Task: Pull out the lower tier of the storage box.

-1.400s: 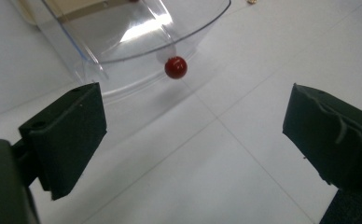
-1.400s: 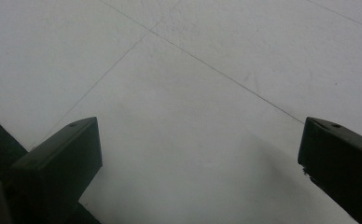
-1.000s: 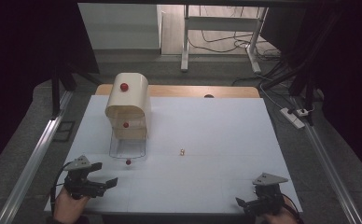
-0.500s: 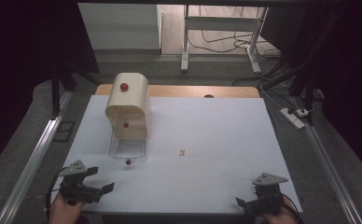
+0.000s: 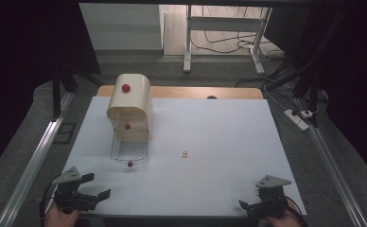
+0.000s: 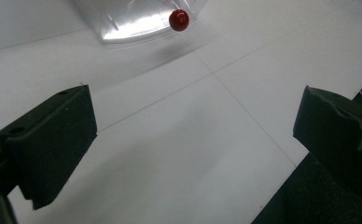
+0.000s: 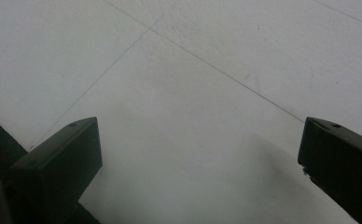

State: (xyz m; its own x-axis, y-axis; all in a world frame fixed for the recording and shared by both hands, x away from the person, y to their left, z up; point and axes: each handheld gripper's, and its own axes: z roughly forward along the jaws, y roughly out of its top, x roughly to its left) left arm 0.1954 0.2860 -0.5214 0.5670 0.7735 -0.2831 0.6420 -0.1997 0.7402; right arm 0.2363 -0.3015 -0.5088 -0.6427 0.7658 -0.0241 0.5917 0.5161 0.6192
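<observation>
A cream, round-topped box (image 5: 130, 108) with red knobs stands at the table's back left. Its clear front flap (image 5: 128, 150) lies open on the white table (image 5: 219, 127), ending in a red knob (image 5: 130, 164). A small pale cube (image 5: 185, 154) sits near the middle. My left gripper (image 5: 95, 188) is open at the near left corner, with nothing between its jaws. In the left gripper view the left gripper (image 6: 193, 135) faces the red knob (image 6: 178, 20) and the clear flap (image 6: 128, 23). My right gripper (image 5: 250, 205) is open and empty at the near right corner, and the right gripper (image 7: 200, 158) hangs over bare table.
A wooden strip (image 5: 196, 92) runs along the table's far edge. Metal rails (image 5: 35, 156) flank the table. A power strip (image 5: 297, 118) and cables lie on the floor at right. A desk frame (image 5: 219, 28) stands beyond the table.
My left gripper has drawn back toward the near edge of the table. The right gripper has stayed put.
</observation>
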